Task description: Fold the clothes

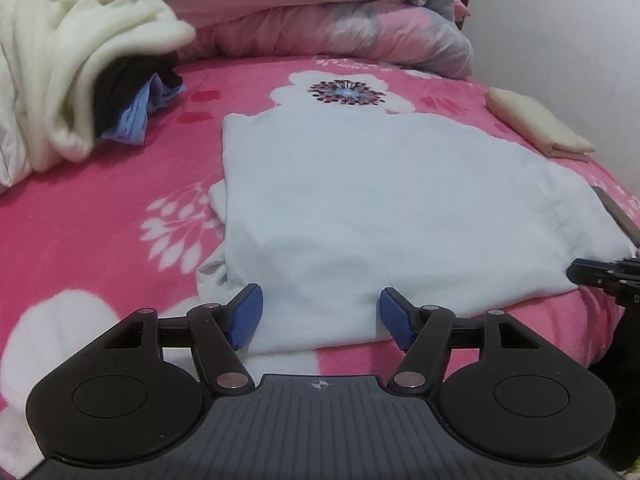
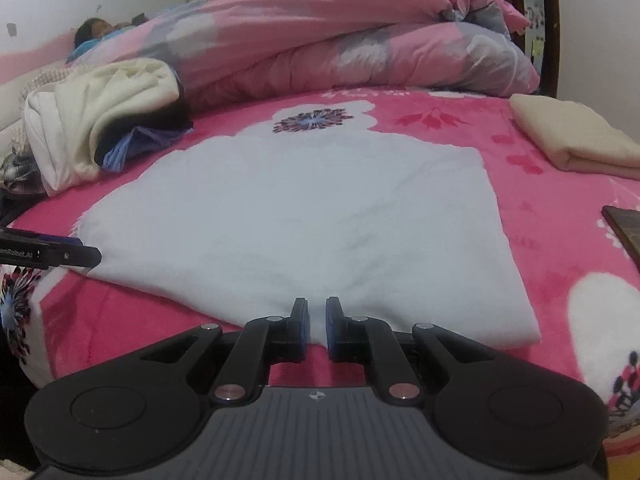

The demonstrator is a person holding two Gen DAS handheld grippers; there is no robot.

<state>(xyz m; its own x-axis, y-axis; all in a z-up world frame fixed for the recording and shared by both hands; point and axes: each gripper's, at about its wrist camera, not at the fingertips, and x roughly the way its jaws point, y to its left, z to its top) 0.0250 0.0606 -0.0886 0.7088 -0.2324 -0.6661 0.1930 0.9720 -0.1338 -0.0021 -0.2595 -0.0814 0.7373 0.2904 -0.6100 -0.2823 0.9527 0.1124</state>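
A white garment lies flat and partly folded on the pink flowered bedspread; it also shows in the right wrist view. My left gripper is open, its blue pads on either side of the garment's near edge. My right gripper is shut on the garment's near edge, with a pinch of white cloth between the pads. The right gripper shows at the right edge of the left wrist view, and the left gripper at the left edge of the right wrist view.
A heap of cream, black and blue clothes lies at the back left. A folded cream cloth sits at the right. A bunched pink quilt runs along the back. A dark flat object lies at the right edge.
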